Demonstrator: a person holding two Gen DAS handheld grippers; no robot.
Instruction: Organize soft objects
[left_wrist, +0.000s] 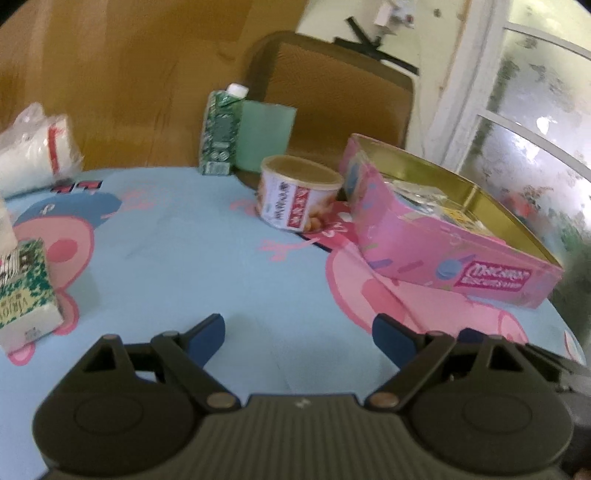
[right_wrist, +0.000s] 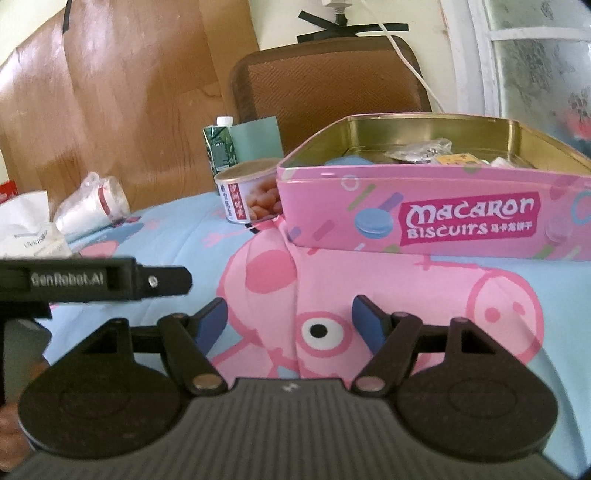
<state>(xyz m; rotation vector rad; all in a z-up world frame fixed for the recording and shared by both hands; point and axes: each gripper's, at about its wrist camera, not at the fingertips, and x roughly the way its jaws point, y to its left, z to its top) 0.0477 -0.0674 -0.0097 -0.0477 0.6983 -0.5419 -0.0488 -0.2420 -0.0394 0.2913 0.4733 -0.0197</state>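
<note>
Both the left gripper (left_wrist: 298, 334) and the right gripper (right_wrist: 289, 320) were noted wide apart and empty, the green tissue pack (left_wrist: 23, 291) lying close off the left tool's left, the pink tin (right_wrist: 424, 218) ahead-right, nearer the right tool.

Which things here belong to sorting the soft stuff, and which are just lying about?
For the job: open pink macaron biscuit tin; green tissue pack; white plastic-wrapped soft bundle.
Lying about: round peanut can; green drink carton; brown chair.
</note>
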